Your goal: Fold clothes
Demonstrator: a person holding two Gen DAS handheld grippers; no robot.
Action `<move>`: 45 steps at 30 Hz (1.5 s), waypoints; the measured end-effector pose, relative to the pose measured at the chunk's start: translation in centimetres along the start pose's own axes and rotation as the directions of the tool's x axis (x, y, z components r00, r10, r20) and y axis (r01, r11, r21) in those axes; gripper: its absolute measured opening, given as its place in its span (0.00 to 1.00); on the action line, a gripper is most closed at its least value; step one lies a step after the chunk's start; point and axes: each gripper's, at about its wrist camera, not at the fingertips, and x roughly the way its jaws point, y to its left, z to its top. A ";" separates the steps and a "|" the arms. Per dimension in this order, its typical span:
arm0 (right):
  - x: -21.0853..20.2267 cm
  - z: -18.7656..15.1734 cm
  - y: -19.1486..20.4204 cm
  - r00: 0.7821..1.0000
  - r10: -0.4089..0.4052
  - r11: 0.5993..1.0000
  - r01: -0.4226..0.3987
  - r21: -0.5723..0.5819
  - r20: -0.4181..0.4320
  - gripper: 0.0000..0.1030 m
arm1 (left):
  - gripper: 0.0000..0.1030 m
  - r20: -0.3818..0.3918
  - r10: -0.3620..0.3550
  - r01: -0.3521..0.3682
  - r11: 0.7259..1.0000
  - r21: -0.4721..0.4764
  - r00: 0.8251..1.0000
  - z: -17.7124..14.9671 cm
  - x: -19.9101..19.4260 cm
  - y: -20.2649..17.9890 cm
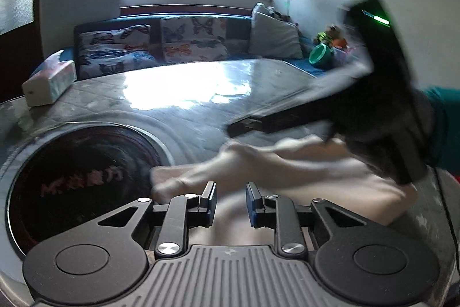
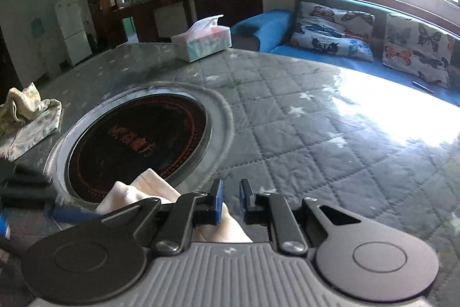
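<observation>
A cream garment (image 1: 287, 163) lies bunched on the grey quilted table (image 1: 184, 94), partly over the round black hob (image 1: 77, 180). My left gripper (image 1: 230, 200) hovers over the cloth, open, with nothing between its blue pads. In the left wrist view the right gripper's fingers (image 1: 244, 125) are blurred above the garment, held by a gloved hand (image 1: 382, 117). In the right wrist view my right gripper (image 2: 231, 200) is open; the cream garment (image 2: 143, 189) lies below and left of it, at the hob (image 2: 138, 146) rim. A patterned garment (image 2: 26, 117) is crumpled at the far left.
A tissue box (image 2: 202, 41) stands at the table's far side, seen also as the tissue box (image 1: 50, 82) in the left view. A blue sofa (image 2: 345, 28) with butterfly cushions (image 1: 189, 39) runs behind the table under a bright window. Toys (image 1: 325, 48) pile on the sofa's right end.
</observation>
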 end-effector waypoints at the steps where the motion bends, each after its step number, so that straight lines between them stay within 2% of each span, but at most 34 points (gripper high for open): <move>1: -0.6 -0.2 -0.1 1.000 -0.003 1.000 0.003 0.003 0.004 0.11 | 0.24 -0.002 0.008 -0.008 1.000 -0.006 1.000 0.2 0.3 0.4; 6: -3.8 -1.9 -0.2 1.000 -0.019 1.000 0.019 0.010 0.020 0.12 | 0.22 -0.059 0.067 -0.068 0.998 -0.020 0.996 0.0 2.2 2.3; 13: -6.3 -5.9 -0.5 0.997 -0.074 0.997 0.074 0.018 -0.014 0.11 | 0.23 -0.055 0.076 -0.076 0.997 -0.005 0.996 -0.3 2.2 2.2; 16: -7.0 -6.2 -1.5 0.995 -0.099 0.994 0.099 0.047 0.000 0.09 | 0.23 -0.055 0.081 -0.081 0.997 0.002 0.995 -0.4 2.3 2.1; 25: -9.1 -6.9 -4.4 0.983 -0.178 0.976 0.171 0.137 0.043 0.10 | 0.24 -0.037 0.094 -0.093 0.995 0.021 0.995 0.4 1.3 1.2; 29: -10.8 -7.5 -5.3 0.981 -0.188 0.969 0.179 0.168 0.043 0.12 | 0.24 -0.005 0.050 -0.049 0.997 0.052 0.999 0.7 -0.1 -0.8; 31: -11.5 -8.1 -4.7 0.981 -0.190 0.972 0.182 0.145 0.041 0.12 | 0.24 0.005 0.019 -0.019 0.997 0.072 1.000 0.8 -0.5 -2.2; 34: -11.8 -8.9 -3.7 0.984 -0.175 0.979 0.170 0.112 0.034 0.12 | 0.24 0.002 -0.030 0.030 0.996 0.089 1.000 0.6 -0.5 -4.1; 38: -10.8 -10.0 -3.5 0.980 -0.197 0.977 0.196 0.084 0.010 0.14 | 0.24 -0.027 -0.067 0.070 0.991 0.118 0.997 0.0 0.2 -5.9; 41: -10.7 -10.4 -4.8 0.978 -0.210 0.969 0.208 0.131 0.004 0.14 | 0.24 -0.053 -0.071 0.078 0.988 0.136 0.996 -0.4 0.6 -6.7; 45: -12.1 -10.2 -6.3 0.982 -0.188 0.966 0.180 0.184 0.025 0.16 | 0.24 -0.042 -0.120 0.125 0.977 0.171 0.992 0.0 -0.1 -8.1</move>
